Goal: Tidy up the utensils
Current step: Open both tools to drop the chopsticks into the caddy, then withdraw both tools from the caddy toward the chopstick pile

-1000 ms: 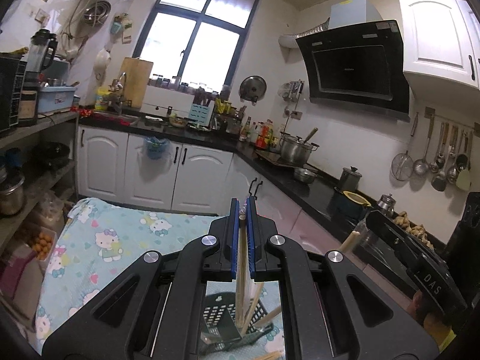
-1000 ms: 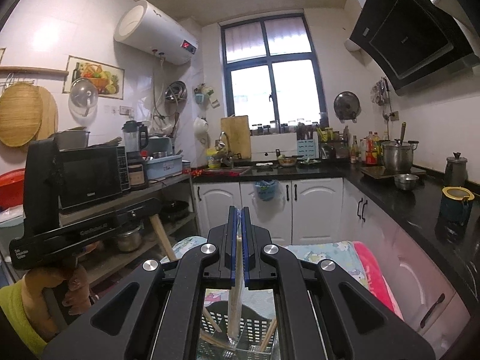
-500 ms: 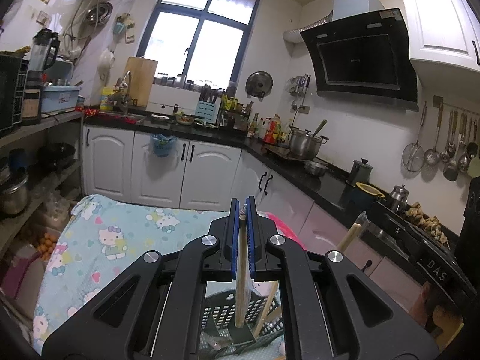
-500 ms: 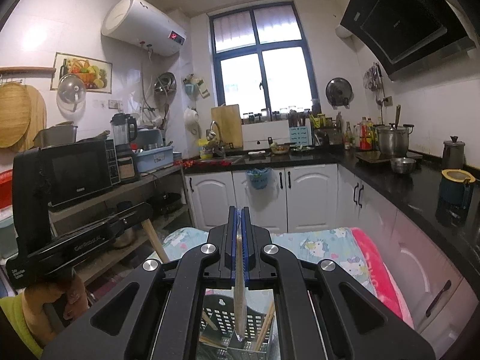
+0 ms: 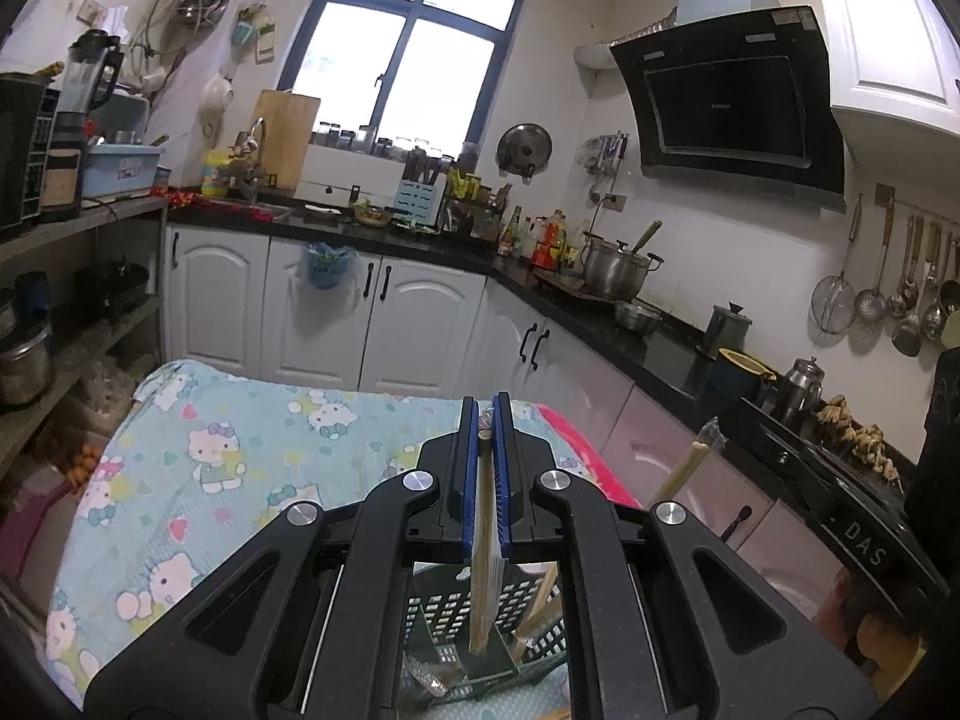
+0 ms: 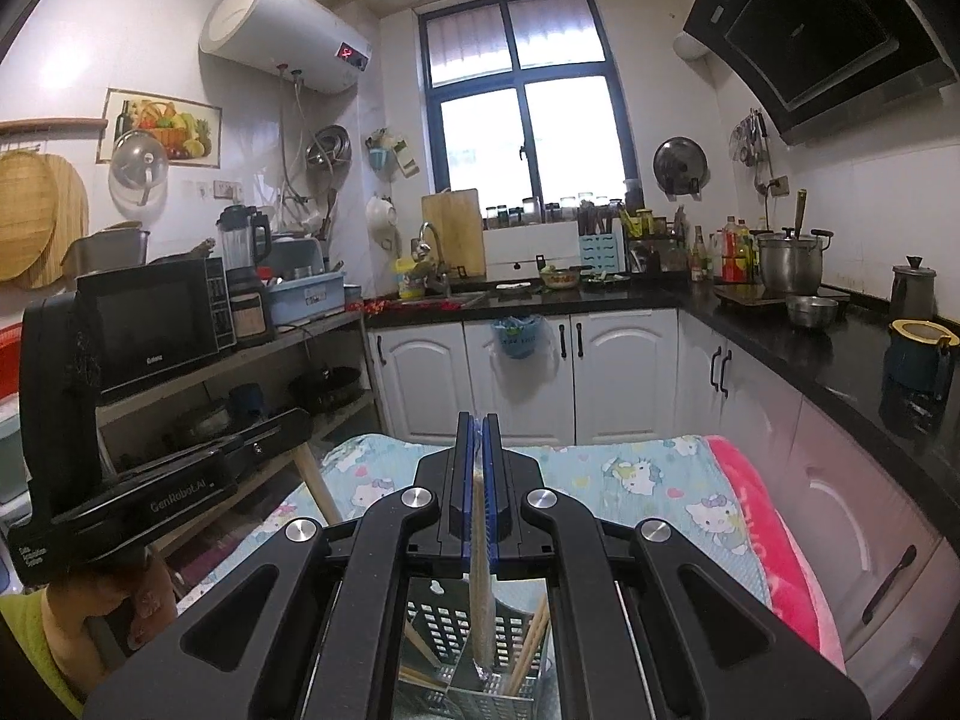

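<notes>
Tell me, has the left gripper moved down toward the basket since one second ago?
Yes. The left gripper, jaws shut on a chopstick, sank: the basket fills more of the view, and the window sits higher.

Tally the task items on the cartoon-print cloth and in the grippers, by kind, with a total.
Grippers: 2, the left gripper and the right gripper
Held wooden chopsticks: 2, the left chopstick and the right chopstick
Perforated utensil baskets: 1, the basket
Total: 5
</notes>
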A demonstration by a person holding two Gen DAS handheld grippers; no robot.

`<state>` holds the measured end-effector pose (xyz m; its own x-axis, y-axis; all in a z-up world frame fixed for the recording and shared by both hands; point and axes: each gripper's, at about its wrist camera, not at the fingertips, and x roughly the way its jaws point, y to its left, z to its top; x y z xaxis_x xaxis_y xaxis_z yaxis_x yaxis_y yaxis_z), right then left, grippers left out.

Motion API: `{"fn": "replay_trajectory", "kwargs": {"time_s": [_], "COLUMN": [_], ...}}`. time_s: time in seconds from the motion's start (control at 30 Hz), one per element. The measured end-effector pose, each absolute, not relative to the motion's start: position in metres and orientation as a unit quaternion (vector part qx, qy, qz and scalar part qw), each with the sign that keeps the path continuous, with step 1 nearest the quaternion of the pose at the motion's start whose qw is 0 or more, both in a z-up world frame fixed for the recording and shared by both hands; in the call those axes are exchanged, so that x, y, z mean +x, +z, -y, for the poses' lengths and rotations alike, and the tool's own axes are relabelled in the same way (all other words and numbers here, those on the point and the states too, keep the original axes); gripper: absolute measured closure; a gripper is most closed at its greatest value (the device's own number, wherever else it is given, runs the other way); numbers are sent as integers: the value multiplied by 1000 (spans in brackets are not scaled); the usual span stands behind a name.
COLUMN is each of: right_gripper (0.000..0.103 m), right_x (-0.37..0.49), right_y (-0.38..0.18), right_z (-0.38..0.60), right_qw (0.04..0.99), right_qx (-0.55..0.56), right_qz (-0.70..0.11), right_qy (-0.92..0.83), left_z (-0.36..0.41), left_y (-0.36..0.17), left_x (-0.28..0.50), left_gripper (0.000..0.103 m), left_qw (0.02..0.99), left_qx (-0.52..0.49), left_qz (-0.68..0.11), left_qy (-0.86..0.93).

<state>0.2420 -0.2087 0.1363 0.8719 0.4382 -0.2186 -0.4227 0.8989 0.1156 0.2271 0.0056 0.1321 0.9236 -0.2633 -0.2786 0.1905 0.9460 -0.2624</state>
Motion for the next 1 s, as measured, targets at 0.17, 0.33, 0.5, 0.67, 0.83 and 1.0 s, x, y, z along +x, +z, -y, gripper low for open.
{"fn": "replay_trajectory", "kwargs": {"time_s": [0.17, 0.33, 0.5, 0.67, 0.83, 1.0], "right_gripper": [99, 94, 62, 52, 42, 36], "right_x": [248, 256, 255, 249, 242, 226], "right_y": [129, 114, 103, 98, 97, 95], "right_z": [207, 203, 209, 215, 218, 226], "right_qw": [966, 962, 963, 963, 964, 963], "right_qx": [30, 25, 34, 39, 34, 43], "right_qz": [-131, -165, -175, -180, -178, -176], "right_qy": [220, 214, 201, 197, 192, 198], "left_z": [-6, -10, -21, -31, -40, -47], "left_y": [121, 107, 100, 101, 107, 108], "left_x": [232, 234, 226, 215, 201, 191], "left_gripper": [101, 93, 66, 39, 11, 11], "left_qw": [970, 963, 960, 959, 958, 956], "left_qx": [-123, -135, -149, -164, -178, -187], "left_qz": [-171, -200, -207, -206, -197, -202], "left_qy": [-120, -117, -112, -108, -109, -102]}}
